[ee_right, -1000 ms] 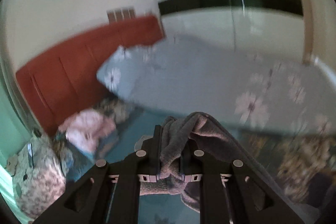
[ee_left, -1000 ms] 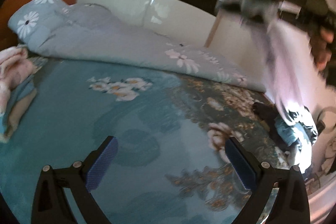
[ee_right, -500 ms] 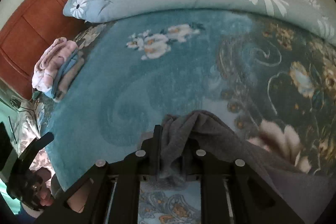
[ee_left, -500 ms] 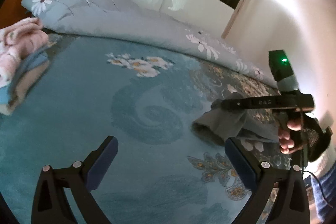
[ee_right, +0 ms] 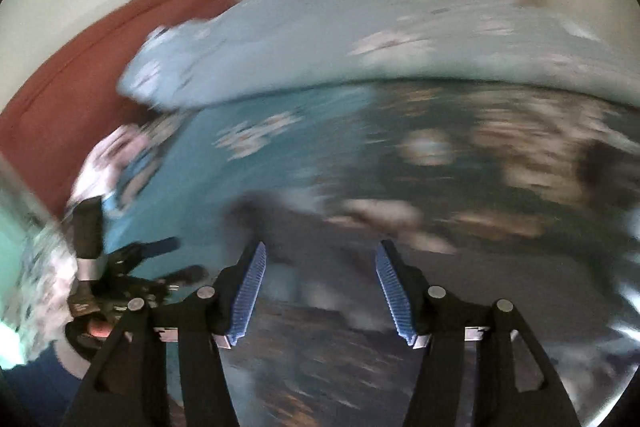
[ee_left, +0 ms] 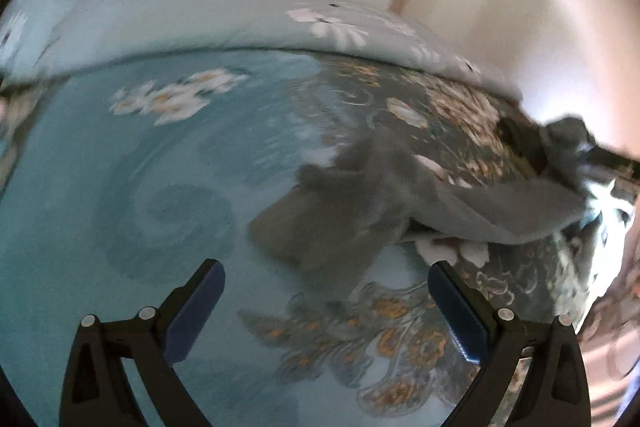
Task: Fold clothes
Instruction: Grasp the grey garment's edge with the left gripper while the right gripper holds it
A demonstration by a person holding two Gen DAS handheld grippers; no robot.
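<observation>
A grey garment (ee_left: 360, 211) lies crumpled on the floral blue bedspread (ee_left: 132, 195), stretching right toward a pile of clothes (ee_left: 560, 147) at the bed's right edge. My left gripper (ee_left: 324, 311) is open and empty, just in front of the garment. My right gripper (ee_right: 318, 291) is open and empty above the bed; the grey garment (ee_right: 280, 223) is a dark blur just beyond its fingers. The right wrist view is motion-blurred.
A rolled grey-blue duvet (ee_left: 200, 11) with white flowers lies along the far side of the bed. Folded pink and blue clothes (ee_right: 116, 163) sit near the red-brown headboard (ee_right: 72, 75). The left hand-held gripper (ee_right: 132, 279) shows at the lower left of the right wrist view.
The right gripper has opened and let go of the grey garment, which now lies on the bed. The right gripper has swung up and away. The left gripper has moved closer to the garment.
</observation>
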